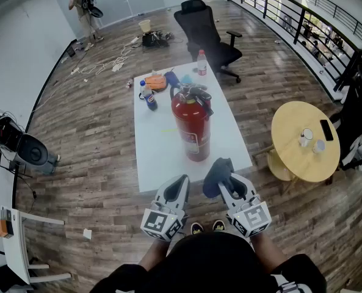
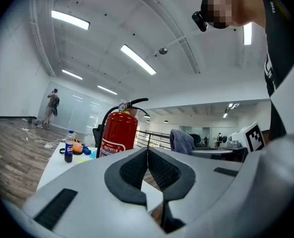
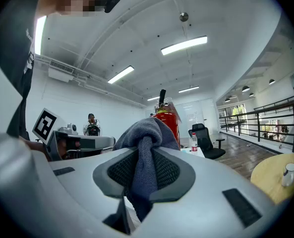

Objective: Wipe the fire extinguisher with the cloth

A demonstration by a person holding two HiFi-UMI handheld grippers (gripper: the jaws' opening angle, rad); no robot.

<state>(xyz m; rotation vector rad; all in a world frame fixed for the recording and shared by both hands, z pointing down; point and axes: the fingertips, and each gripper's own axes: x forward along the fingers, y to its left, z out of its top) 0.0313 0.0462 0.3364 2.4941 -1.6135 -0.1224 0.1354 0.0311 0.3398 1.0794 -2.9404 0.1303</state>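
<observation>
Fire extinguisher (image 1: 191,126): red, black handle and hose, upright about mid-way along the white table (image 1: 159,160), nearer its right edge.
Cloth (image 3: 146,133): grey-blue, bunched, pinched between the jaws of the right gripper (image 1: 227,177), its bulk standing up above the jaw tips.
Right gripper: held at the table's near edge, apart from the extinguisher.
Left gripper (image 2: 147,151): jaws pressed together with nothing between them, level with the right gripper, just off the near edge.
Cola bottle (image 1: 148,96): far left part of the table.
Water bottle (image 1: 201,63): far right corner.
Black office chair (image 1: 208,35): beyond the far edge.
</observation>
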